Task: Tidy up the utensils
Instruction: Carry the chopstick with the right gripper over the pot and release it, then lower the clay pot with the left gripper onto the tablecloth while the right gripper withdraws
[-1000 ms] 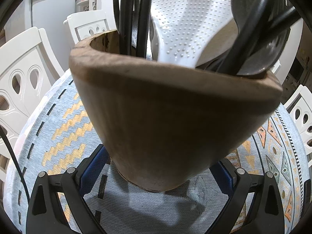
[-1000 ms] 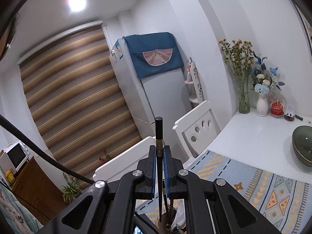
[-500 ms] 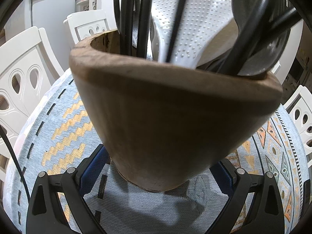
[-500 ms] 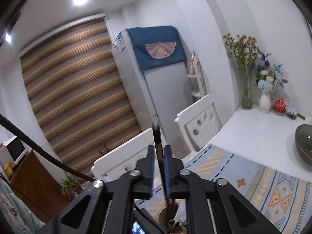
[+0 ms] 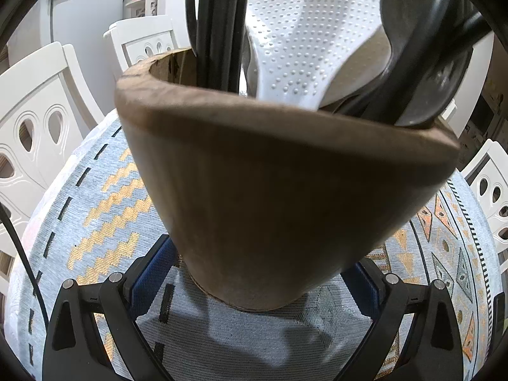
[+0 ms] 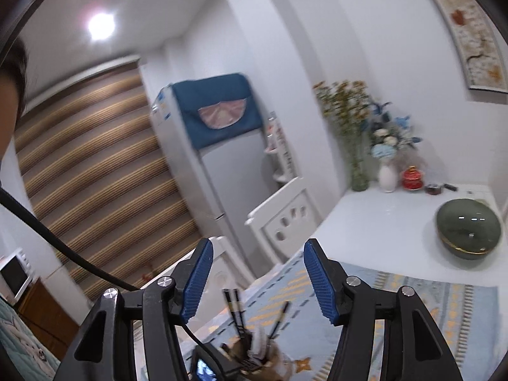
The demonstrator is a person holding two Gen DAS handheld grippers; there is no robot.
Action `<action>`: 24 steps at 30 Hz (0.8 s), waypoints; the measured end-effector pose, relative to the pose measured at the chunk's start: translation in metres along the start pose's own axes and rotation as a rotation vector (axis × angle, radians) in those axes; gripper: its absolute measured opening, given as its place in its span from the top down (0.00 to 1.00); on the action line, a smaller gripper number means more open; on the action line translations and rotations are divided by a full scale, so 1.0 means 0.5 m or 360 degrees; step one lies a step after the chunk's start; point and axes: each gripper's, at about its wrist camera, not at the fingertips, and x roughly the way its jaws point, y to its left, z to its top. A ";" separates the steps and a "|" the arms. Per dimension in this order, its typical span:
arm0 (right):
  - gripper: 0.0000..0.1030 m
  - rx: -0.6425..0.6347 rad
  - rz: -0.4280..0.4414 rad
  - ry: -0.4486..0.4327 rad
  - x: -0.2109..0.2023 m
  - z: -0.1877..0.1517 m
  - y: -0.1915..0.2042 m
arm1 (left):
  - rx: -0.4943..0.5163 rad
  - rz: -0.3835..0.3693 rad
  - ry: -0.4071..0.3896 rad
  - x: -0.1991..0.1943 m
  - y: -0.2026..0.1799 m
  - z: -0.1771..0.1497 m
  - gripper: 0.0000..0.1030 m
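Note:
A brown wooden utensil holder point(image 5: 279, 184) stands on the patterned table runner point(image 5: 104, 209). In it are black chopsticks point(image 5: 219, 28), a white dotted rice paddle point(image 5: 304, 31) and a dark spoon point(image 5: 425, 63). My left gripper point(image 5: 254, 270) is shut on the holder's base, a blue pad against each side. In the right wrist view the holder point(image 6: 254, 355) sits low and blurred, with chopsticks point(image 6: 235, 311) sticking up. My right gripper point(image 6: 258, 247) hangs above it; its jaws have just been opening and nothing is between them.
A green bowl point(image 6: 468, 233), flower vases point(image 6: 387, 174) and a red jar point(image 6: 412, 177) stand on the white table at the right. White chairs point(image 5: 35, 120) point(image 6: 282, 222) ring the table. A fridge point(image 6: 222, 158) stands behind.
My right gripper let go of the black chopstick, which dropped into the holder, and its jaws spread wide as it pulled up and away. The left gripper and holder stayed put.

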 end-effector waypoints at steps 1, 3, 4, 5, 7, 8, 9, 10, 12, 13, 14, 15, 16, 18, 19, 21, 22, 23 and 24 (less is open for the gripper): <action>0.43 0.0013 -0.0028 -0.0016 -0.016 0.003 -0.008 | 0.0001 0.0001 -0.0001 -0.001 0.000 0.000 0.04; 0.42 0.0034 -0.0077 -0.0046 -0.046 0.008 -0.021 | 0.0002 0.0003 -0.0001 -0.001 -0.001 0.000 0.04; 0.42 0.0041 -0.0102 -0.0061 -0.061 0.010 -0.027 | 0.0003 0.0003 -0.0001 -0.001 -0.001 0.000 0.04; 0.41 0.0047 -0.0140 -0.0079 -0.076 0.012 -0.033 | 0.0003 0.0003 -0.0002 -0.001 -0.001 0.000 0.04; 0.36 0.0056 -0.0189 -0.0105 -0.101 0.012 -0.043 | 0.0005 0.0006 -0.0002 -0.002 -0.002 0.000 0.04; 0.34 0.0063 -0.0207 -0.0116 -0.110 0.012 -0.048 | 0.0006 0.0007 -0.0002 -0.002 -0.003 0.000 0.04; 0.32 0.0076 -0.0221 -0.0124 -0.120 0.012 -0.054 | 0.0006 0.0007 -0.0003 -0.003 -0.003 0.000 0.04; 0.32 0.0093 -0.0227 -0.0128 -0.128 0.011 -0.059 | 0.0007 0.0008 -0.0003 -0.003 -0.003 0.000 0.04; 0.32 0.0121 -0.0233 -0.0127 -0.136 0.008 -0.066 | 0.0007 0.0008 -0.0003 -0.003 -0.003 0.000 0.03; 0.32 0.0134 -0.0241 -0.0123 -0.139 0.006 -0.070 | 0.0008 0.0009 -0.0003 -0.003 -0.003 0.000 0.03; 0.32 0.0140 -0.0248 -0.0118 -0.140 0.003 -0.070 | 0.0009 0.0010 -0.0004 -0.003 -0.003 -0.001 0.03; 0.32 0.0149 -0.0255 -0.0110 -0.141 0.000 -0.073 | 0.0010 0.0012 -0.0004 -0.005 -0.006 0.000 0.03; 0.32 0.0157 -0.0260 -0.0101 -0.141 -0.002 -0.075 | 0.0012 0.0013 -0.0004 -0.010 -0.012 -0.001 0.03; 0.32 0.0169 -0.0273 -0.0086 -0.140 -0.004 -0.076 | 0.0014 0.0017 -0.0004 -0.010 -0.016 0.000 0.03; 0.32 0.0167 -0.0281 -0.0082 -0.142 -0.005 -0.076 | 0.0017 0.0022 -0.0005 -0.012 -0.020 0.001 0.03; 0.32 0.0145 -0.0307 -0.0074 -0.143 -0.006 -0.071 | 0.0025 0.0034 -0.0003 -0.012 -0.025 -0.001 0.03; 0.32 0.0131 -0.0323 -0.0070 -0.144 -0.007 -0.068 | 0.0026 0.0038 0.0004 -0.012 -0.026 -0.001 0.03; 0.32 0.0109 -0.0345 -0.0060 -0.147 -0.009 -0.063 | 0.0027 0.0039 0.0009 -0.012 -0.028 -0.001 0.03; 0.32 0.0084 -0.0359 -0.0045 -0.149 -0.012 -0.059 | 0.0027 0.0041 0.0013 -0.012 -0.030 -0.001 0.03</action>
